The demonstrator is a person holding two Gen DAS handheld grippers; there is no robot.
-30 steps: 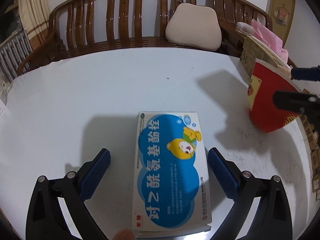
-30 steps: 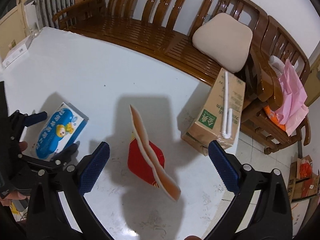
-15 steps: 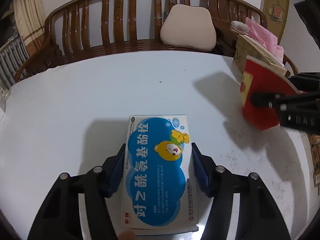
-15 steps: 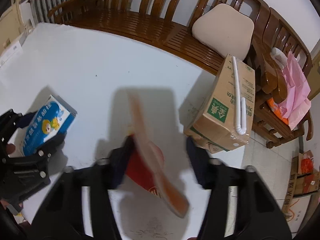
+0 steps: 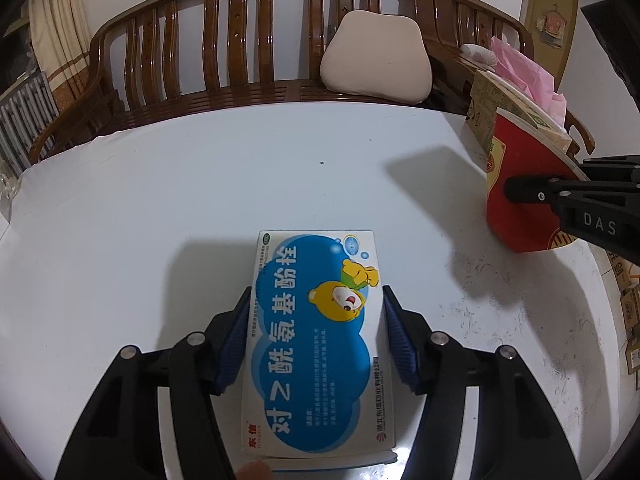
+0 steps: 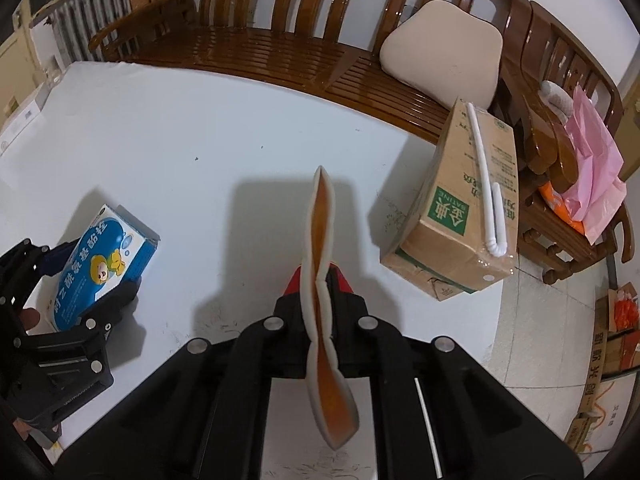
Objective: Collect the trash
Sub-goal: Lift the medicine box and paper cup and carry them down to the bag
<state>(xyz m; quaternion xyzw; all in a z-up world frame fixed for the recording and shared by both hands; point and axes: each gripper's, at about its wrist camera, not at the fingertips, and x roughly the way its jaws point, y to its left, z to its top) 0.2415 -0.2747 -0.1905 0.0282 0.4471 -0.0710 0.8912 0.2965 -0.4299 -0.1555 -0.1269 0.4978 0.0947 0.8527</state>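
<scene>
White laminate forms the table (image 6: 168, 128), which carries every item to be collected; its far edge runs along a wooden bench (image 6: 280, 52) bearing a beige cushion (image 6: 444, 60).

Carton (image 6: 460, 220): a brown cardboard drink carton lies on its side at the table's right edge, near the far right corner, with a white straw (image 6: 486, 184) taped along its upper face. It is not gripped and is judged to be a later pick.

Medicine box (image 5: 316, 344): a blue-and-white box lies flat near the table's near edge, toward its left side in the right wrist view. The left gripper (image 5: 316, 336) straddles the box across its narrow width, so the blue pads (image 5: 234, 340) bear on the two long side walls. The jaws stand about half open and have just closed onto the box; contact appears made on both sides. Holding across the short dimension keeps the box within the jaw span.

Cup (image 6: 324, 280): a red paper cup stands well right of the box, near the table's right edge. The right gripper (image 6: 320, 300) has pinched it at the rim, and its jaws have just closed almost fully, so the cup's mouth is squashed into a thin wavy slit with the orange lining visible. A crushed wall gives the pads a flat double layer to clamp, which a round open cup would not.

Both items appear secured; lifting is judged to be the next step.
</scene>
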